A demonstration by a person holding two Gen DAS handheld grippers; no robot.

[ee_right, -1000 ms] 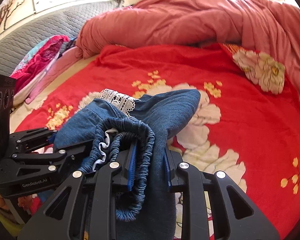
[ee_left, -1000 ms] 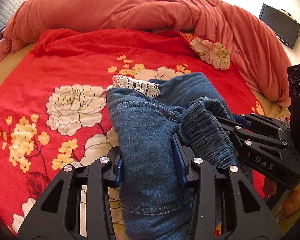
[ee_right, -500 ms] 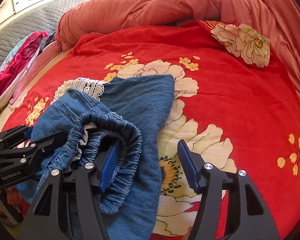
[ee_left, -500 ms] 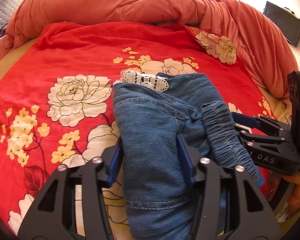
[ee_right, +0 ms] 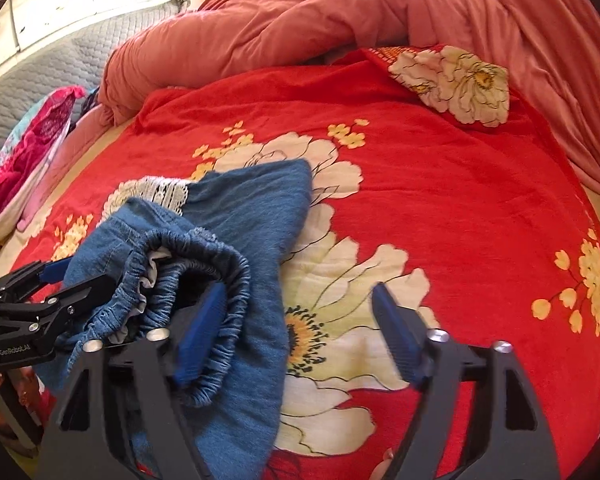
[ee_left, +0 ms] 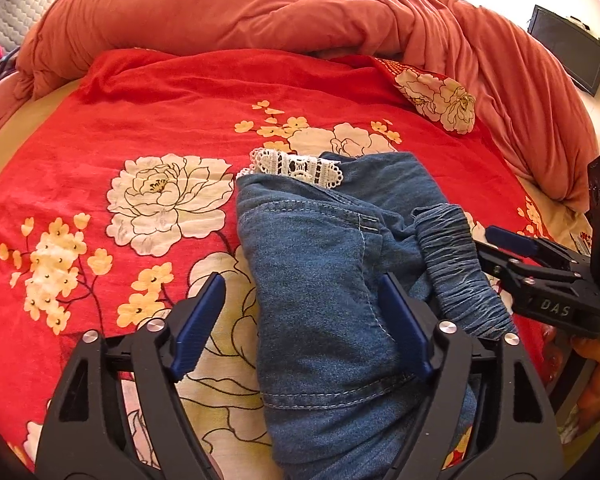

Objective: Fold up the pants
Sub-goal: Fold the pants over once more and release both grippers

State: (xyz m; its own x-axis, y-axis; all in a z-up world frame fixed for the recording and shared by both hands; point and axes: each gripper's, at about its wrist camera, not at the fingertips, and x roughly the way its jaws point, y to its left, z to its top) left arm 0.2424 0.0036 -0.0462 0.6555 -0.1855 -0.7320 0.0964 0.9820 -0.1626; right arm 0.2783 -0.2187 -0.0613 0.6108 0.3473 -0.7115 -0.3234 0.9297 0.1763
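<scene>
We see the folded denim pants (ee_left: 324, 280) lying on the bed, on the red floral bedspread (ee_left: 160, 120), close to its near edge and a little right of the middle in the left wrist view. Our left hand-held gripper (ee_left: 304, 316) has just been opening; its jaws stand wide apart, the folded denim lies between them, the left blue pad clear of the cloth and the right one at the cloth's edge without pressing. Our right hand-held gripper (ee_right: 300, 328) has also just been opening and holds nothing: its left pad sits inside the loop of the gathered elastic waistband (ee_right: 204, 264), its right pad over bare bedspread. A white lace trim (ee_left: 296, 164) peeks out at the far edge of the pants. To the left of the pants in the left wrist view, and to the right of them in the right wrist view, the bedspread lies flat and open out to its side edges. Along the far edge a bunched salmon duvet (ee_left: 260, 12) rises, with a floral pillow (ee_right: 452, 80) tucked at its foot.
</scene>
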